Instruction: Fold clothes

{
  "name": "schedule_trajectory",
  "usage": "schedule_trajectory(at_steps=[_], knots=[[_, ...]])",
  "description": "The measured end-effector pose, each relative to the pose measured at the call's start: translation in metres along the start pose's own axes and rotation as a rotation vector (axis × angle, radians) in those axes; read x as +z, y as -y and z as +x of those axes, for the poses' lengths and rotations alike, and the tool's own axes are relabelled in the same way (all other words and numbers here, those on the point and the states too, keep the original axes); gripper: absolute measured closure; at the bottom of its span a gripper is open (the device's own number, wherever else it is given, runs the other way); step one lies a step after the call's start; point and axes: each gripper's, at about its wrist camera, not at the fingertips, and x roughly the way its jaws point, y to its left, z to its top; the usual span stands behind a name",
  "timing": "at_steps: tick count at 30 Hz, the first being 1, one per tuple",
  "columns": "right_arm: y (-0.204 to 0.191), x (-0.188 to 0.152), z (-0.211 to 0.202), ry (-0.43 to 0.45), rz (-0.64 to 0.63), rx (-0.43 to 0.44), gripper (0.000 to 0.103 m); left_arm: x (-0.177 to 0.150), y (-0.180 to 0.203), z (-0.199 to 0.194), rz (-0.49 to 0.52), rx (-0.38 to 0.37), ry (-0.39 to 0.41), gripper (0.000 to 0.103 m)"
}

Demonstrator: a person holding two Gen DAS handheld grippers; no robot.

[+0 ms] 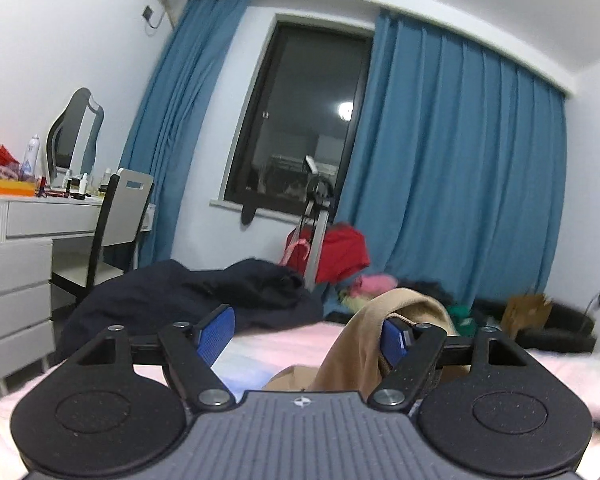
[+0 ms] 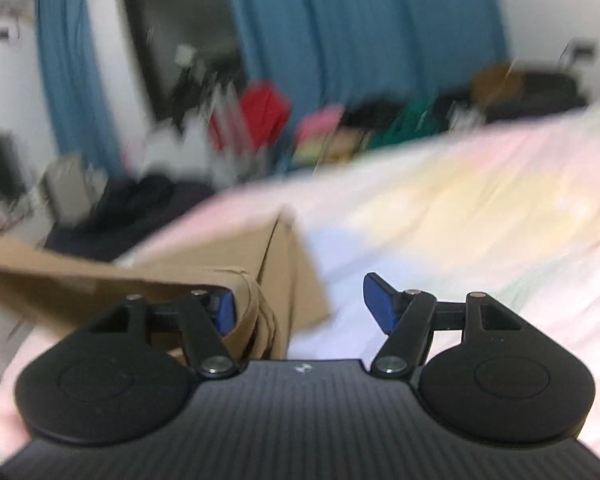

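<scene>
Your left gripper (image 1: 306,334) is nearest in the left wrist view, its jaws spread wide; tan cloth (image 1: 384,328) is draped over its right finger (image 1: 394,342), hiding most of the blue pad, while the left pad (image 1: 216,334) is bare, so nothing is pinched between them. Your right gripper (image 2: 300,308) also has its jaws spread, and the same cloth (image 2: 204,276) bunches against its left pad (image 2: 225,312), with the right pad (image 2: 380,306) free over the bed (image 2: 460,216). From the right wrist view the cloth lies on the pastel bedspread as a flat tan panel with a folded edge running away from you, stretching off to the left; this view is blurred, so finer detail is lost. Beyond the cloth a dark garment (image 1: 188,296) is heaped at the far edge of the bed. Behind it you can see a red bundle (image 1: 340,254) and other coloured clothes (image 1: 370,284) near the blue curtain (image 1: 460,160), which flanks a dark window (image 1: 300,128). At the left stands a white table (image 1: 36,220) with a mirror (image 1: 74,132), bottles and a chair (image 1: 120,216) just beside it
</scene>
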Motion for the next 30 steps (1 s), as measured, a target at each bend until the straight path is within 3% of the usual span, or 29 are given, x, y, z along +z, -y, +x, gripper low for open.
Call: schedule_trajectory(at_steps=[5, 8, 10, 14, 18, 20, 22, 26, 30], knots=[[0.002, 0.018, -0.049, 0.346, -0.025, -0.075, 0.035, -0.021, 0.016, 0.031, 0.062, -0.036, -0.128, 0.022], [-0.002, 0.019, -0.064, 0.451, -0.058, -0.099, 0.035, -0.040, 0.029, 0.045, 0.088, -0.092, -0.234, 0.022], [-0.004, 0.018, -0.067, 0.470, -0.080, -0.097, 0.035, -0.052, 0.035, 0.051, 0.101, -0.115, -0.297, 0.022], [-0.003, 0.016, -0.061, 0.434, -0.070, -0.086, 0.035, -0.068, 0.041, 0.056, 0.075, -0.173, -0.340, 0.023], [0.002, 0.014, -0.057, 0.428, -0.065, -0.076, 0.035, -0.078, 0.037, 0.068, -0.027, -0.202, -0.377, 0.018], [0.004, 0.014, -0.053, 0.416, -0.072, -0.073, 0.035, -0.084, 0.033, 0.095, -0.034, -0.163, -0.417, 0.018], [0.005, 0.012, -0.046, 0.379, -0.092, -0.092, 0.035, -0.092, 0.029, 0.110, 0.004, -0.066, -0.439, 0.019], [0.012, 0.001, -0.017, 0.205, -0.136, -0.147, 0.035, -0.088, 0.018, 0.112, 0.026, 0.087, -0.344, 0.018], [0.016, -0.015, 0.019, -0.001, -0.154, -0.186, 0.036, -0.069, 0.005, 0.100, -0.070, 0.120, -0.202, 0.016]])
